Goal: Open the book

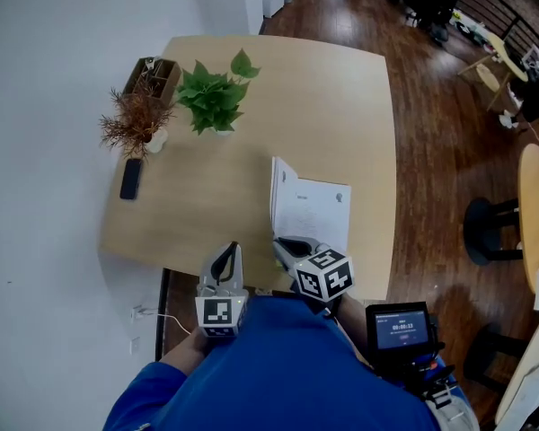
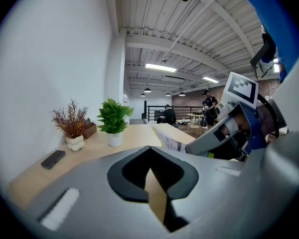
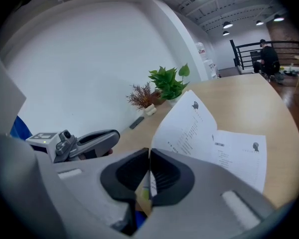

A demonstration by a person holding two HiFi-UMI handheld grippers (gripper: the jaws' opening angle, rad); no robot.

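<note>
Book open, print unreadable – R tool pinching its page, L tool closed

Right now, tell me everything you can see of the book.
The book is a thin white paper booklet lying open near the right front edge of the table. Its right page lies flat, with small dark print and an emblem at one corner. The left leaf, printed likewise, stands lifted and curved; the right gripper is shut on its lower edge. Besides the table, nothing else touches it.
</note>
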